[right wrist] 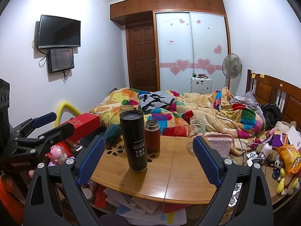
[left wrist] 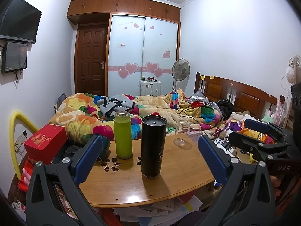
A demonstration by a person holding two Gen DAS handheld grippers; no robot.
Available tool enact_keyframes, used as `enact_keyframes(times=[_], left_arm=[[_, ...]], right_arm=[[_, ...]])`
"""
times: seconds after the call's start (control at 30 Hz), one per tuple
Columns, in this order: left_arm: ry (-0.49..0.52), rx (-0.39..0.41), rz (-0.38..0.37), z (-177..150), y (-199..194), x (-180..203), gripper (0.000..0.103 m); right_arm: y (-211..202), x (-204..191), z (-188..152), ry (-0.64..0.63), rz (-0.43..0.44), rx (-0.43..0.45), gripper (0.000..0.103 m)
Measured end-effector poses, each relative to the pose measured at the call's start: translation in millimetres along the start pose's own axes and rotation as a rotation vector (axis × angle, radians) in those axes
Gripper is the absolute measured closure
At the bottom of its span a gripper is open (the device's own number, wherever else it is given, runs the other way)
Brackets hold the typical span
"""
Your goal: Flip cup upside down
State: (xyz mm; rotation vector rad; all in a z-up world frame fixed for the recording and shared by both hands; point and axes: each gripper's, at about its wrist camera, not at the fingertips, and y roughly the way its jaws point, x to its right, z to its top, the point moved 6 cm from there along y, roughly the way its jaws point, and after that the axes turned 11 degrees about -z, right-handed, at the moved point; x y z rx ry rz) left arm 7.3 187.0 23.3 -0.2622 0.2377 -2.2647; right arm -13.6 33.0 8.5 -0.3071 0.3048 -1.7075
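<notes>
Black cup stands tall on table, straight ahead, between both spread, empty grippers: left gripper, right gripper. Neither clearly nearer.

Both the left gripper and right gripper have black plastic arms, silver screws behind the jaws, and textured blue pads.

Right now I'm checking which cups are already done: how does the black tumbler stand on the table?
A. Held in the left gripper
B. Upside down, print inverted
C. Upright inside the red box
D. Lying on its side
B: the black tumbler stands on end on the table, its white print reading upside down, with both grippers open and clear of it.
</notes>
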Motion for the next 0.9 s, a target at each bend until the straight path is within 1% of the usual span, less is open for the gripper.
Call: enact_keyframes(times=[0.3, 0.4, 0.77, 0.9], left_arm=[[0.006, -0.003, -0.002, -0.5, 1.0, 2.5, 0.000], [0.001, -0.012, -0.013, -1.4, 2.3, 2.6, 0.000], [0.023, -0.011, 0.004, -3.0, 3.8, 4.9, 0.000], [0.017, -0.007, -0.002, -3.2, 3.9, 5.0, 0.000]], right_arm=[[-0.8, 1.9, 1.5, 0.006, -0.001, 0.001, 0.010], [0.0, 4.1, 2.0, 0.010, -0.001, -0.002, 0.010], [0.7, 5.5, 0.2, 0.014, 0.000, -0.008, 0.010], [2.5, 5.1, -2.1, 0.018, 0.003, -0.012, 0.010]])
